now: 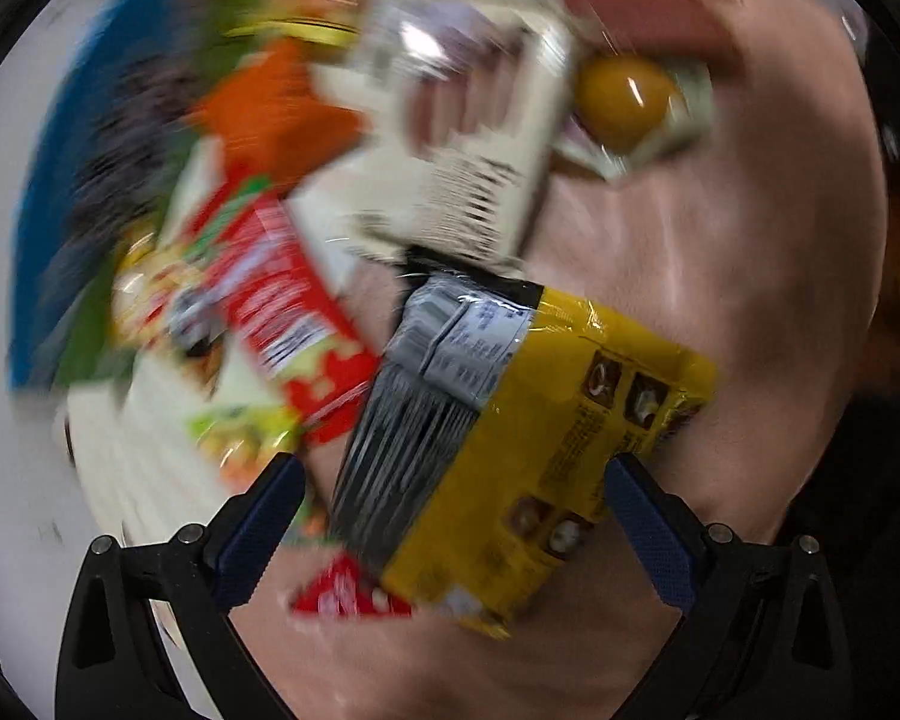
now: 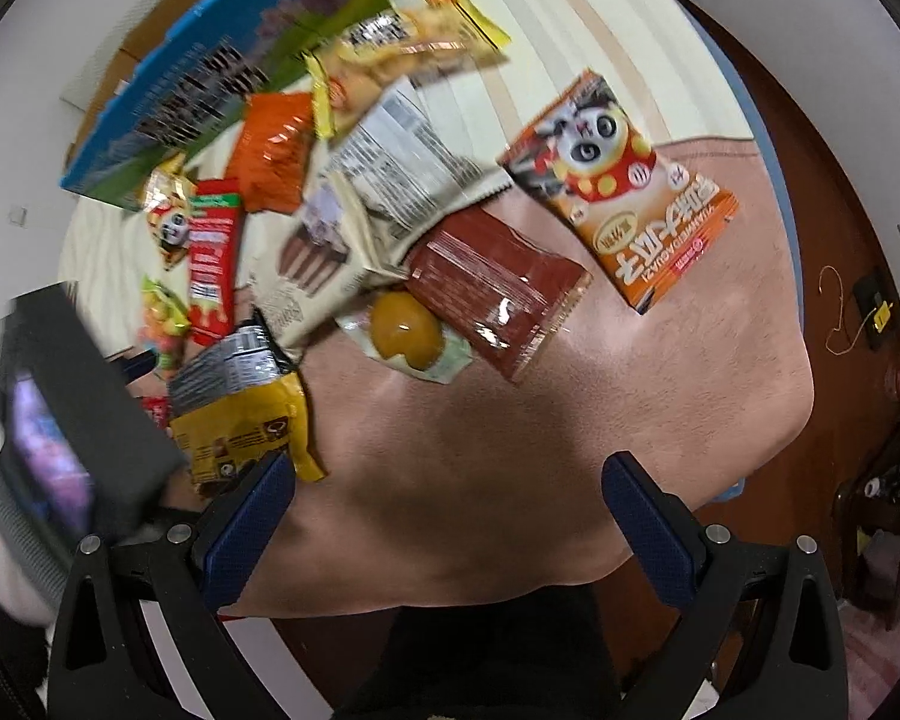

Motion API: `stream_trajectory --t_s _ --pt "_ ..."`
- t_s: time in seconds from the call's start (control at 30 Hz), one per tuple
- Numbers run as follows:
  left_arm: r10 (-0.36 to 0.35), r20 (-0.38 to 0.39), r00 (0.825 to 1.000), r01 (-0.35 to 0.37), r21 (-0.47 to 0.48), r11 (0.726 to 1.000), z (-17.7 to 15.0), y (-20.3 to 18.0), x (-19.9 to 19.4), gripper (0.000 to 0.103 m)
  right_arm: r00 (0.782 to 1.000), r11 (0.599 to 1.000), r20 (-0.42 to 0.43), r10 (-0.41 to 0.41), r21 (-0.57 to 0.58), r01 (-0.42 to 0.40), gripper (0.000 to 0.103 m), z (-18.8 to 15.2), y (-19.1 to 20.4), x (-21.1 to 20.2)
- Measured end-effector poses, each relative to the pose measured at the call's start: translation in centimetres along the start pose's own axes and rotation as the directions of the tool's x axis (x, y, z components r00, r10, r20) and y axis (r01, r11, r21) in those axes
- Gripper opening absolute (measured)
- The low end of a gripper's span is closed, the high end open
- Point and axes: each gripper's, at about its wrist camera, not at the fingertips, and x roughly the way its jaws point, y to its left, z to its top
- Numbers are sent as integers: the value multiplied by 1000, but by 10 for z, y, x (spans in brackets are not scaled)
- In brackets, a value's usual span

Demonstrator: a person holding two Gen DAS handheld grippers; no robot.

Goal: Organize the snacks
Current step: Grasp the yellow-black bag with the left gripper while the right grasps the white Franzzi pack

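A yellow packet (image 1: 510,468) is framed between the spread, unclosed jaws of the left gripper (image 1: 453,516), at six o'clock of the snack pile; the right gripper (image 2: 447,516) gapes empty. If clamped off-centre, the slick wrapper could be squeezed out.

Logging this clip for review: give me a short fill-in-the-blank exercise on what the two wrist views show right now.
1. The yellow snack bag sits between the fingers of the ____ hand-held gripper.
2. The right hand-held gripper holds ____.
3. The orange packet lying apart from the pile shows a cartoon ____.
4. The big box behind the pile is mostly ____.

Missing words: left; nothing; panda; blue
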Motion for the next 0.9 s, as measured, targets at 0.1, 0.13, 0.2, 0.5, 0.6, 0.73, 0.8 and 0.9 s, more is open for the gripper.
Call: stream_trajectory --t_s 0.1,0.13,0.2,0.5,0.6,0.73,0.8,0.9 --pt "-40 -25 999 42 89 995 14 -4 14 103 1000 1000 -17 -4 -8 4 103 2 -2 9" --pt "-65 -35 997 68 107 992 19 -4 16 103 1000 1000 -21 -4 -10 4 103 2 -3 12" --pt "-112 -54 992 118 143 983 28 -4 22 103 1000 1000 -27 3 -14 -3 103 5 -3 16" --pt "-251 30 968 252 -149 956 36 50 6 72 999 997 -20 50 57 -48 102 18 1 16" --pt "-277 58 959 280 -356 892 21 84 2 69 994 987 -28 104 123 -100 97 25 7 19" --pt "-293 87 952 278 -650 707 -11 130 5 68 980 960 -41 195 212 -183 91 40 26 32" --pt "-309 92 947 261 -781 568 -37 153 12 68 972 943 -50 228 261 -208 91 49 40 44" --pt "-360 139 923 283 -877 387 -67 178 21 68 962 910 -61 266 345 -230 91 67 61 69"
